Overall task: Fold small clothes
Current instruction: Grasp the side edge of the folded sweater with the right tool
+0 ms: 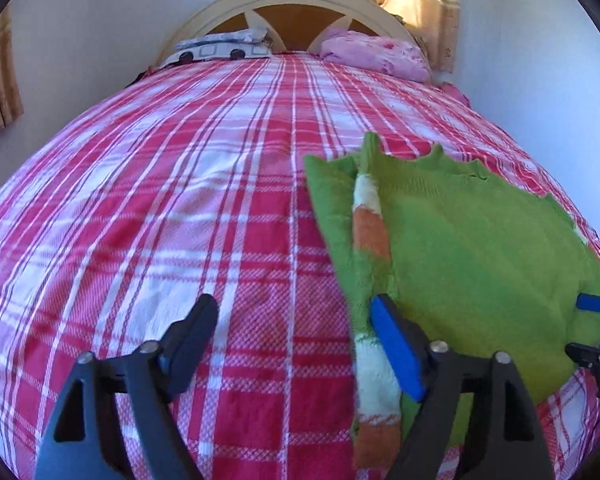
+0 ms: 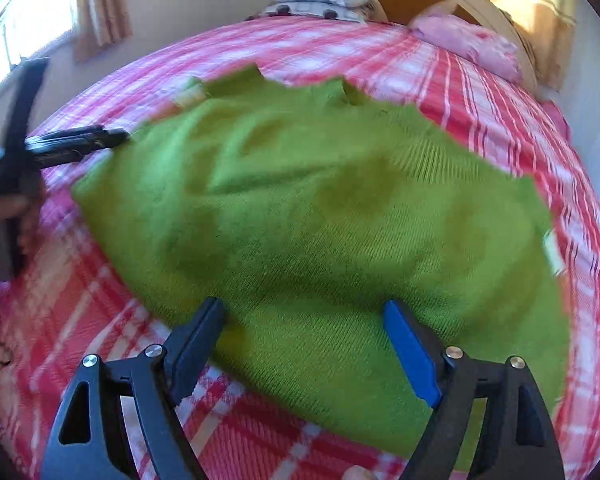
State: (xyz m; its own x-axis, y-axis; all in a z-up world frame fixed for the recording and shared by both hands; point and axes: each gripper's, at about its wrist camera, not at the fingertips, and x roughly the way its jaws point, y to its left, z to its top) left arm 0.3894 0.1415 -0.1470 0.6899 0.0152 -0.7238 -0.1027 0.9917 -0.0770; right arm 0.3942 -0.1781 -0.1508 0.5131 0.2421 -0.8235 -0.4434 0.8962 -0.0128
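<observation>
Both grippers, left gripper (image 1: 296,344) and right gripper (image 2: 304,344), stood wide, holding nothing; green sweater (image 2: 320,216) lay flat on plaid bedspread (image 1: 180,200). Next grip should've pinched near hem corners evenly.

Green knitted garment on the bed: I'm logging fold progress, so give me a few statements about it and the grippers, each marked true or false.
1. The green garment lies spread on the red-and-white checked bedspread. True.
2. The left gripper is clamped on the garment. False: its jaws stand open, one finger over the bedspread, the other at the garment's striped edge.
3. The right gripper is open over the garment's near edge. True.
4. A pink pillow lies by the headboard. True.
5. The garment is plain green all over. False: a white-and-orange striped band runs along one side.
</observation>
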